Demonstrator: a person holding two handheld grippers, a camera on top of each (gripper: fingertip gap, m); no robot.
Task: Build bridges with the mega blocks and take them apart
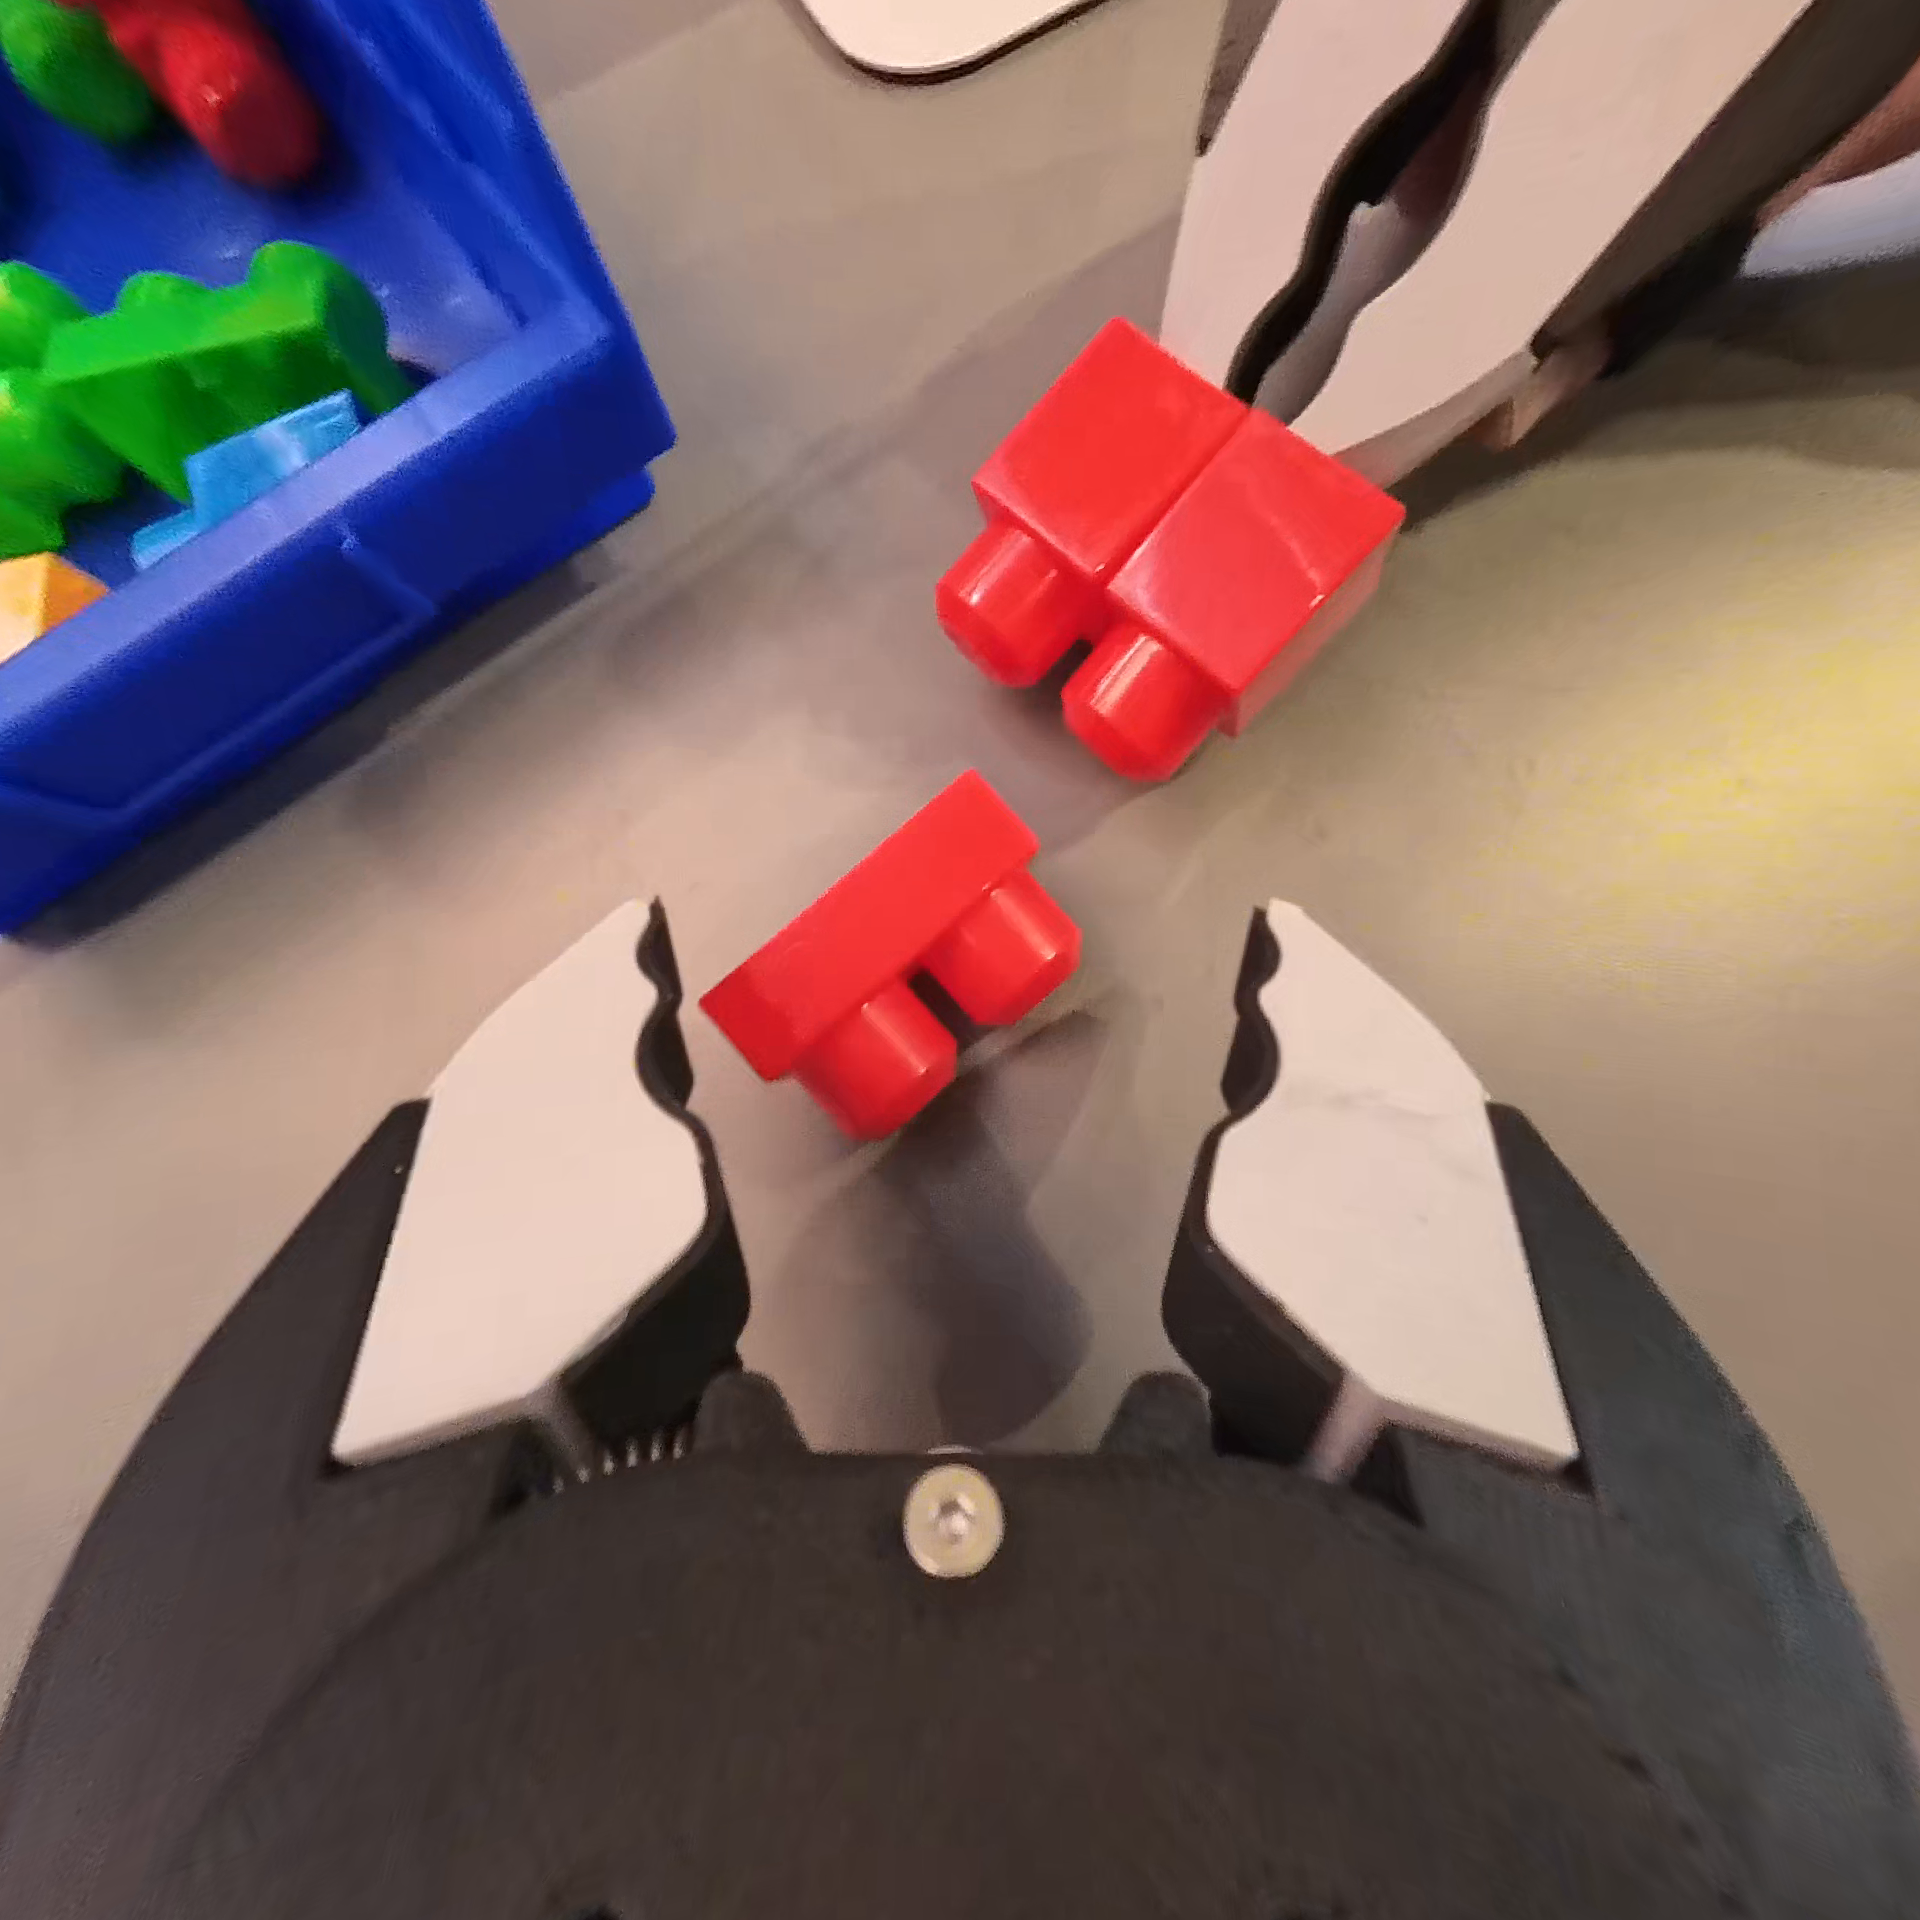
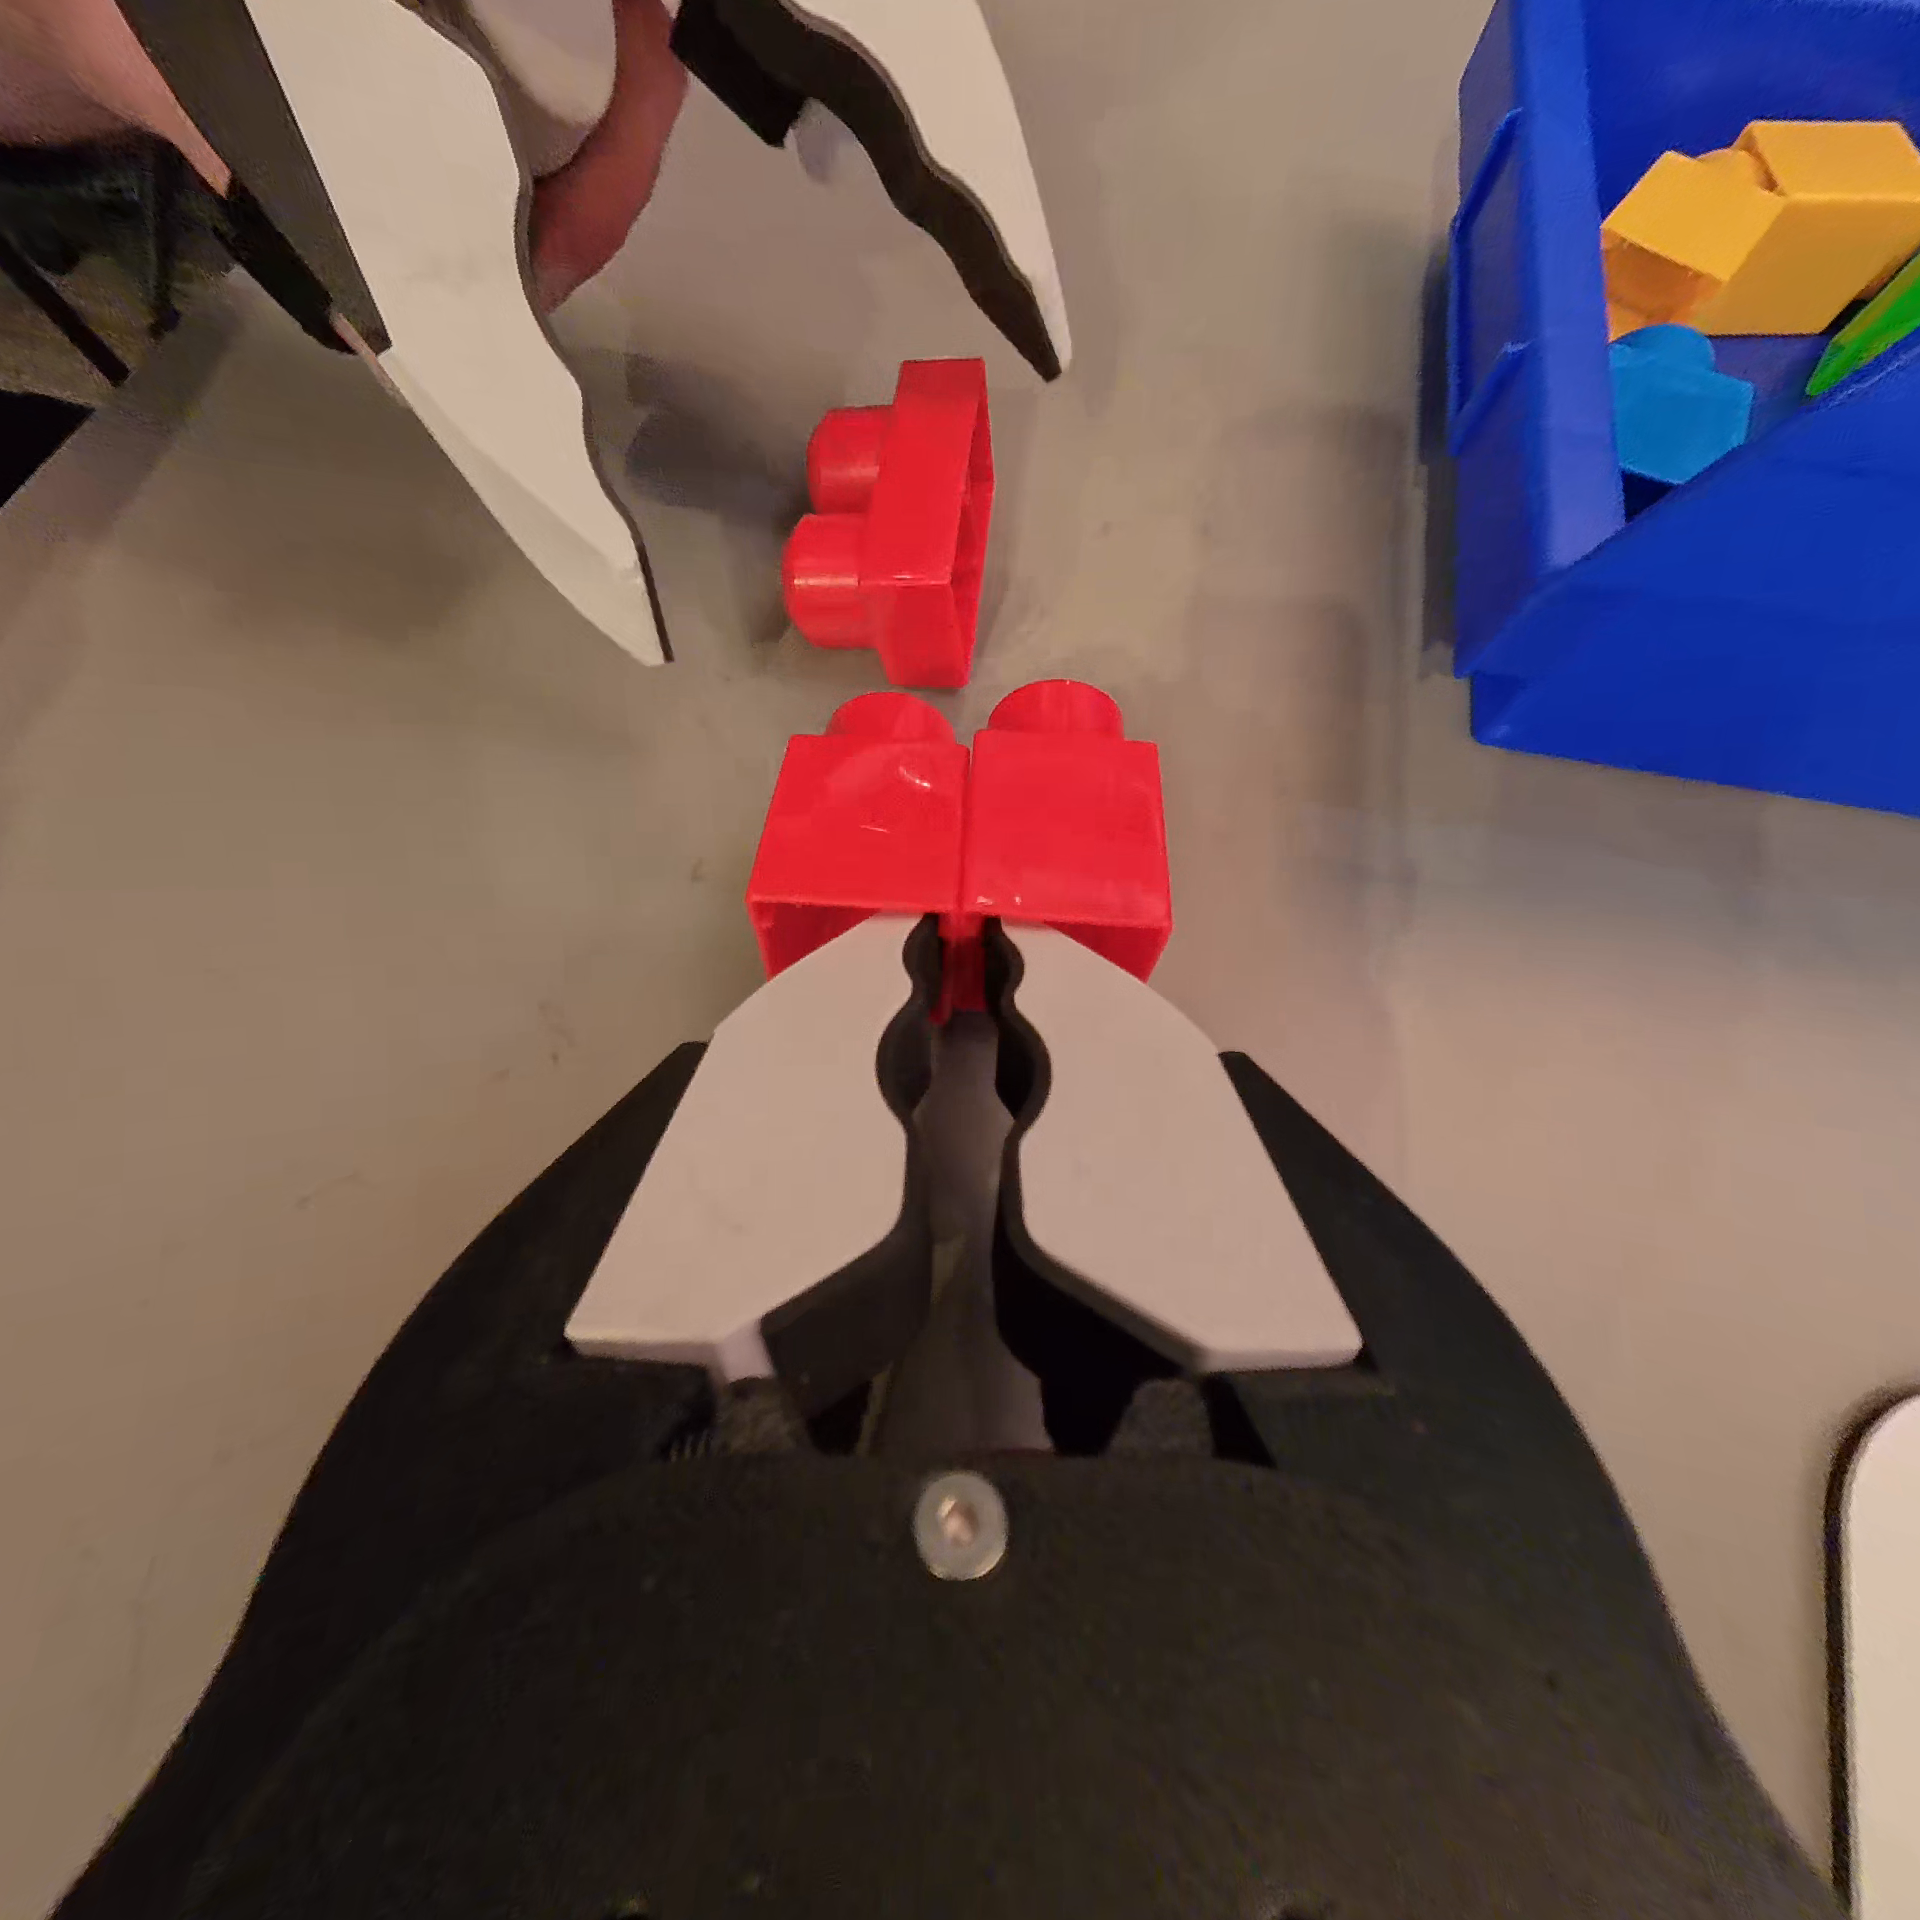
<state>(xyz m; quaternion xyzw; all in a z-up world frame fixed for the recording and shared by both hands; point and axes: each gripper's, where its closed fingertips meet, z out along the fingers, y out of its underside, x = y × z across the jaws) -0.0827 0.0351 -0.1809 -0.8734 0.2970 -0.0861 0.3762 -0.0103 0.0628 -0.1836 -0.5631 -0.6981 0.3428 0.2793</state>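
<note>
Red tall block's hollow underside pinched by right hand-held gripper, left hand-held gripper wide, bare

Grey table underneath; white, dark-edged rounded slab at twelve o'clock in left view, four o'clock in right.

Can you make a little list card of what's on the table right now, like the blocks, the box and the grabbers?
Tall red blocks: two, side by side, lying on the table
Flat red block: lying loose between the two grippers
Left hand-held gripper: wide open, holding nothing
Right hand-held gripper: pinching the tall blocks' inner walls
Blue bin: green, red, blue, yellow blocks inside
</note>
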